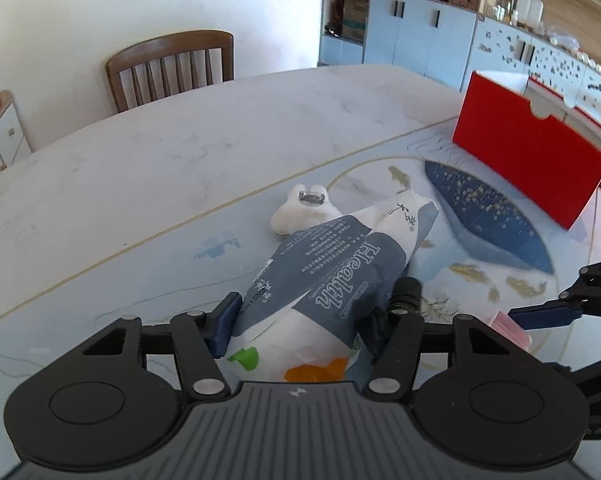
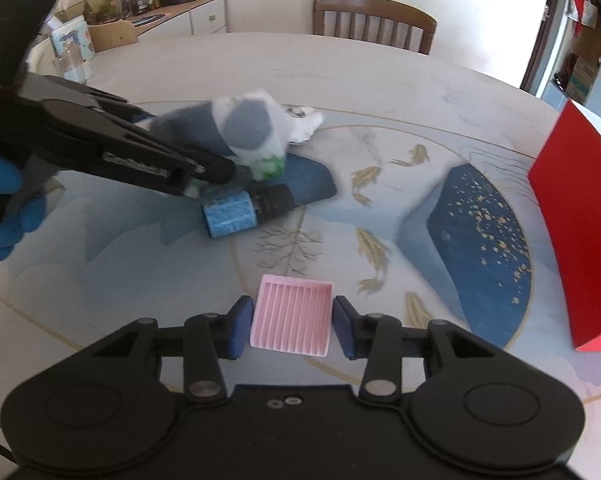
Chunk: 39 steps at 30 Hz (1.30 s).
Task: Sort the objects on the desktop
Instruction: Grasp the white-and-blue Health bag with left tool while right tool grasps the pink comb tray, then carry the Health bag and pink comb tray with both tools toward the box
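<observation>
Two sets of tongs are at work on the round printed tabletop [image 2: 380, 92]; the left tongs [image 1: 304, 320] are clamped on a soft grey-and-white plastic packet printed "Health" [image 1: 340, 264], which sticks out toward twelve o'clock in the left wrist view; the right tongs [image 2: 292, 326] stand apart, one pad on each side of a small pink ribbed plastic tray [image 2: 292, 316] that lies flat on the tabletop, and I cannot tell whether the pads touch it; beside the packet, at about five o'clock of it in the right wrist view, lies a small blue bottle with a black cap [image 2: 246, 210]; a white plush toy [image 1: 304, 210] sits just beyond the packet; an open red cardboard box [image 1: 528, 156] stands at two o'clock in the left wrist view, well apart from both tongs. The step in hand looks like gathering: one item gripped, a second framed. The next move probably calls for closing the right tongs squarely on the tray's side walls, then carrying packet and tray toward the box, if that is the bin; the limp packet may sag or brush the bottle.
</observation>
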### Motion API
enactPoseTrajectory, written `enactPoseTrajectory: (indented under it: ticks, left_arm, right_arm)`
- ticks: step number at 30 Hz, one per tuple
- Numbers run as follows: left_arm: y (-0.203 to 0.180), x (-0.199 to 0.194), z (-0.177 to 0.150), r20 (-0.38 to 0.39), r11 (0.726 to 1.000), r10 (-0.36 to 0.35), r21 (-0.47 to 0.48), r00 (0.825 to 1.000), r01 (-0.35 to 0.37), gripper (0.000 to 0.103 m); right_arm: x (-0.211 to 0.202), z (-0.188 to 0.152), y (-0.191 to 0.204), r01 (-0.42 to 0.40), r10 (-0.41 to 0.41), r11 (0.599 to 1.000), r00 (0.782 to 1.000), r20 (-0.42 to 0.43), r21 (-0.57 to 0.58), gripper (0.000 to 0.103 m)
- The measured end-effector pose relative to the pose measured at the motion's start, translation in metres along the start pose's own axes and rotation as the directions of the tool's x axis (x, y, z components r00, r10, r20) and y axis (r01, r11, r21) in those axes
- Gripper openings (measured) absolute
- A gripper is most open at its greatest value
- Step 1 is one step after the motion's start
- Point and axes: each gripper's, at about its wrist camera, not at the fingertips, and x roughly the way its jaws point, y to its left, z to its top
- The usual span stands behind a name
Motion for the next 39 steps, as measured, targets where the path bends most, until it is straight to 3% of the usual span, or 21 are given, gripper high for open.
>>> enactPoseTrajectory:
  ticks: [18, 39]
  left_arm:
    - [-0.042, -0.049, 0.007, 0.039, 0.998, 0.027, -0.061, 0.999, -0.024, 0.058]
    - [-0.145, -0.056, 0.045, 0.074, 0.994, -0.054, -0.088, 0.996, 0.061, 0.058]
  right_arm:
    - [-0.04, -0.005, -0.048, -0.025, 0.019, 0.997, 0.997, 0.069, 0.078, 0.042]
    - [-0.115, -0.01, -0.126, -0.061, 0.044, 0.993, 0.985, 0.165, 0.102, 0.042]
